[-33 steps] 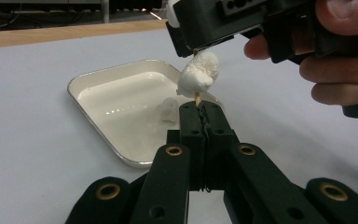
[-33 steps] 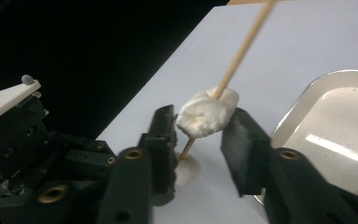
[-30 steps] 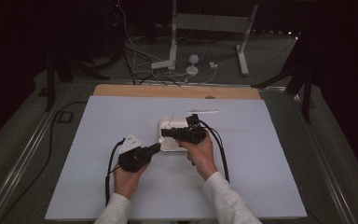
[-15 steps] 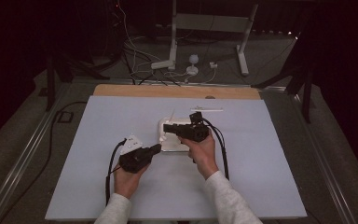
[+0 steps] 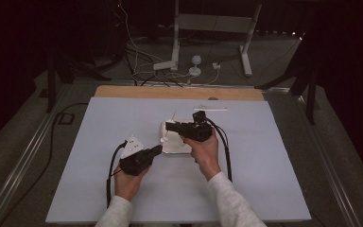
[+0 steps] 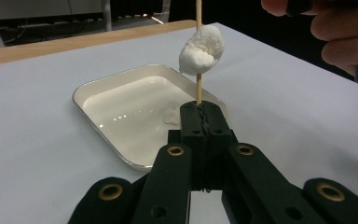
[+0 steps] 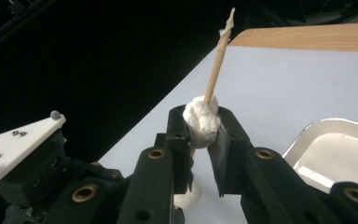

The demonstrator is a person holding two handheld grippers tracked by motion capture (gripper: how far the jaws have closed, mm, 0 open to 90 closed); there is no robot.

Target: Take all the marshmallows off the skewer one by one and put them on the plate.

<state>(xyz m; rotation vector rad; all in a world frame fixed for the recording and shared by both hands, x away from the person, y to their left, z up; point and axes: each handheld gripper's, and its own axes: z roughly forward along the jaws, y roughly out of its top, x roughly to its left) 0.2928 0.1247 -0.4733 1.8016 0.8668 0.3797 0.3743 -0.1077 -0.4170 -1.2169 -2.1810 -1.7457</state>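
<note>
White marshmallow (image 7: pixel 201 122) pinched in right gripper (image 7: pixel 200 128), threaded on wooden skewer (image 6: pixel 198 84) clamped upright by left gripper (image 6: pixel 204 114), above steel tray (image 6: pixel 98 91). Step looks like sliding marshmallow along the stick. Next: steady pull, skewer kept rigid.

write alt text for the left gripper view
The left claw, shut on a thin wooden skewer, holds it upright with a white marshmallow speared partway up. Behind sits a shallow white tray on the pale table, with a hand at upper right.
</note>
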